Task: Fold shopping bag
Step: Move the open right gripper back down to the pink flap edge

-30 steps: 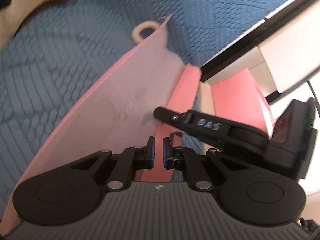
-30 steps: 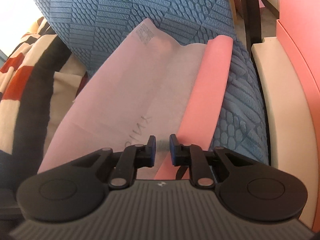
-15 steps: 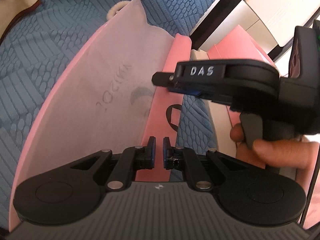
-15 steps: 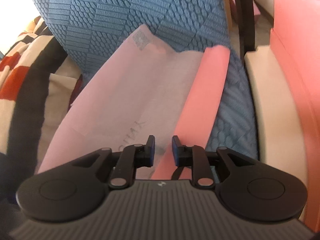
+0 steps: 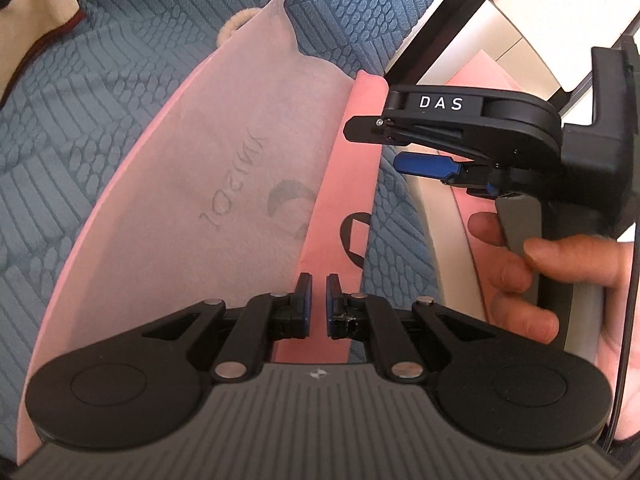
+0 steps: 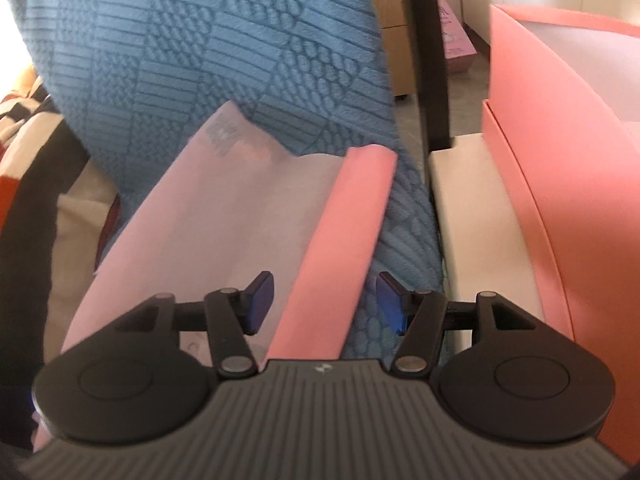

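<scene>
Surroundings: blue textured cover [image 5: 100,128]; pink box [image 6: 560,208] at the right.
Bag: shopping bag [image 5: 224,200] flat on the cover.
Left gripper [image 5: 315,304]: fingers clamped on the bag's folded edge.
Right gripper [image 6: 324,300]: fingers just been opening, apart above the bag's pink strip, not pressing it.

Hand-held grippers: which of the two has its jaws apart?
The right hand-held gripper: its blue pads have just been opening and straddle the pink bag's folded strip untouched. The left hand-held gripper is shut on the bag.

Both wrist views look closely down on the bag [image 5: 248,184].

One bag [image 5: 224,184], two grippers [image 5: 316,300]
</scene>
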`<state>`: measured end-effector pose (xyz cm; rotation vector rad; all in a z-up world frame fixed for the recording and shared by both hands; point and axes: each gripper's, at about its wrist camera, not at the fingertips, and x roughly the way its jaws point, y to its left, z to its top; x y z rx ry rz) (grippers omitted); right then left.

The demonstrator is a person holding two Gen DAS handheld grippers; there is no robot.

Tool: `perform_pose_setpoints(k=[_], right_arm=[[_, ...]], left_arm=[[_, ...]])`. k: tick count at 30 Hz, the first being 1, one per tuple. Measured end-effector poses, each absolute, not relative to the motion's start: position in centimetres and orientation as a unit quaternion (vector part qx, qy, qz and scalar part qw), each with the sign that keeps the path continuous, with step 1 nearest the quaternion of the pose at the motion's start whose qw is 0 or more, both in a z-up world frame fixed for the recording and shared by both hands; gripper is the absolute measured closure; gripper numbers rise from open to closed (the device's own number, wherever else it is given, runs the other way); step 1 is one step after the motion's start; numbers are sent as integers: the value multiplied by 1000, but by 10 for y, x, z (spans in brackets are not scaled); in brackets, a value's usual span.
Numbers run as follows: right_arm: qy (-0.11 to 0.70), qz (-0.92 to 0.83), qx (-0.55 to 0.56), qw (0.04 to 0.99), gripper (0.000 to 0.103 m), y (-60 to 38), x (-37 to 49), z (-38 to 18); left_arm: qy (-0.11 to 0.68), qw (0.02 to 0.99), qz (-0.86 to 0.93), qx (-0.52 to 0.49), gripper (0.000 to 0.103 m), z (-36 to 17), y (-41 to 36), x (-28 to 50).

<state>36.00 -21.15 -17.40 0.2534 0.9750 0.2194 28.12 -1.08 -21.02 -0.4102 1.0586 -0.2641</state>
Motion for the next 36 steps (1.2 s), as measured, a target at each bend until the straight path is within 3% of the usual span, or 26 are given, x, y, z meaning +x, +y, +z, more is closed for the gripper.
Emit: perform_pose_setpoints(k=[22, 36], right_arm=[[548, 125, 323, 761, 44, -237, 377, -201], [533, 110, 317, 776, 45, -238, 383, -199]], left_arm=[[506, 826, -114, -222, 96, -212, -2, 287], [511, 814, -114, -252, 96, -216, 5, 287]])
